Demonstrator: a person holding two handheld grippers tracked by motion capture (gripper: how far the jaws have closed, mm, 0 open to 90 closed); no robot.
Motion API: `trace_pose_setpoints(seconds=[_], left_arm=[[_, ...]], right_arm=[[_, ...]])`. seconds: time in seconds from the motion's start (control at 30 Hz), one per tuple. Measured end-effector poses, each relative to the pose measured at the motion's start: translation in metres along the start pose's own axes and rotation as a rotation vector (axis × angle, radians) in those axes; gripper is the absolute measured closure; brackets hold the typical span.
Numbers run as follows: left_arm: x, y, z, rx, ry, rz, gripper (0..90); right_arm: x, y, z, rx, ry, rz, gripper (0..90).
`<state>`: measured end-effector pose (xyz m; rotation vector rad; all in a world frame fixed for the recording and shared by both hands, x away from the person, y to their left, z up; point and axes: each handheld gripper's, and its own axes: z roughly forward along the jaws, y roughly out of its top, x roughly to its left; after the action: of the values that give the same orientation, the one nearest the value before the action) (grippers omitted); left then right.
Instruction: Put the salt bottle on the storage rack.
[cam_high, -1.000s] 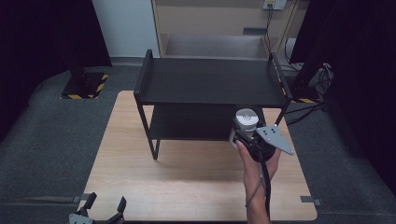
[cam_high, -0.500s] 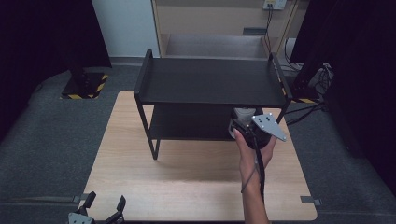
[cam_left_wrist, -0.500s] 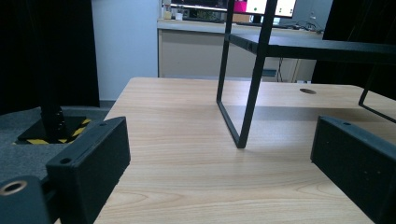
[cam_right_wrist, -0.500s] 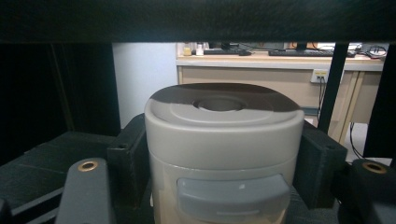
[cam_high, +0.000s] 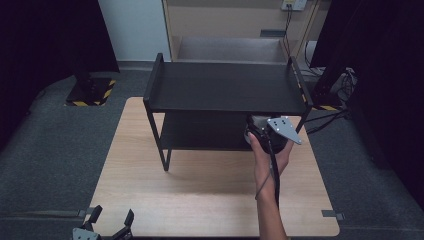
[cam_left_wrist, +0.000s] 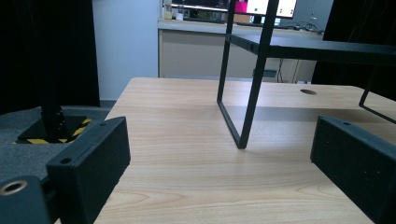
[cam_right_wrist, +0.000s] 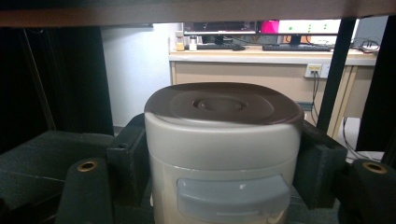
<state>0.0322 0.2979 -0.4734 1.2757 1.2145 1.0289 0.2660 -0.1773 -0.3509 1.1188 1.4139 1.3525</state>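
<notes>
A cream container with a brown lid sits between the jaws of my right gripper, which is shut on it. In the high view, a hand holds the right gripper at the right front of a black two-tier shelf, with its jaws reaching in under the top tier above the lower tier. The top tier hides the container there. The underside of the top tier runs just above the lid. My left gripper rests at the table's near left edge, open with nothing between its jaws.
The shelf stands on a wooden table; its front left leg rises ahead of the left gripper. Grey carpet surrounds the table. A cabinet stands behind, and cables lie at the right.
The right gripper has moved forward with the container, from in front of the shelf to under its top tier, so the lid is now out of sight from above. The left gripper has not moved.
</notes>
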Motion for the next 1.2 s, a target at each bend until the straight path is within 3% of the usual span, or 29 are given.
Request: trace_pose_setpoints(seconds=[0.5,0.73,1.03,1.2], left_arm=[[0.001,-0.001,-0.001,0.002,-0.003,-0.008,3.8],[0.002,-0.001,-0.003,0.002,0.002,-0.009,3.8],[0.002,-0.002,-0.004,0.005,0.000,-0.009,3.8],[0.002,-0.002,-0.004,0.007,0.002,-0.005,3.8]], right_arm=[[-0.001,-0.006,-0.001,-0.018,0.001,0.016,30.8],[0.001,-0.015,-0.007,-0.049,-0.012,0.057,14.1],[0.014,-0.022,-0.024,-0.097,-0.027,0.020,9.0],[0.020,-0.030,-0.046,-0.125,-0.033,0.005,6.3]])
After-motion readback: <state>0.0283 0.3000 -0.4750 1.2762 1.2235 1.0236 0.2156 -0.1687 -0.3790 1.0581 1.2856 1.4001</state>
